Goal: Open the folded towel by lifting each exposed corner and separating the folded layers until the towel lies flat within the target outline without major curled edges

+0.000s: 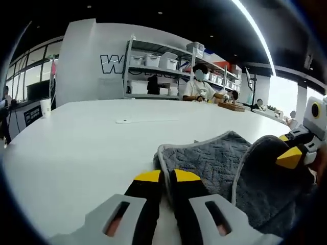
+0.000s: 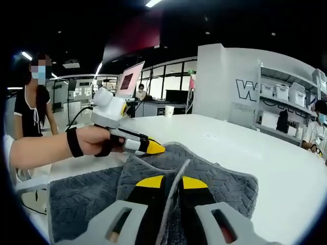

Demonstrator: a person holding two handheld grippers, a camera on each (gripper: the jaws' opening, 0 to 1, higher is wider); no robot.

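Observation:
A grey towel [image 1: 214, 163] with a pale hem lies folded on the white table [image 1: 76, 148]. My left gripper [image 1: 167, 176] is shut, its yellow tips right at the towel's near corner with no cloth seen between them. In the right gripper view a hand holds this left gripper [image 2: 153, 148] low over the towel [image 2: 225, 184]. My right gripper [image 2: 172, 182] is shut on the towel's hemmed edge, which runs up between its jaws. In the left gripper view, the right gripper [image 1: 290, 153] holds a raised flap of the towel at the right.
A thin white strip [image 1: 145, 121] lies farther out on the table. A paper cup [image 1: 45, 107] stands at the far left edge. Shelves with white bins [image 1: 153, 64] and seated people [image 1: 199, 89] are beyond the table. A person [image 2: 33, 109] stands at the left.

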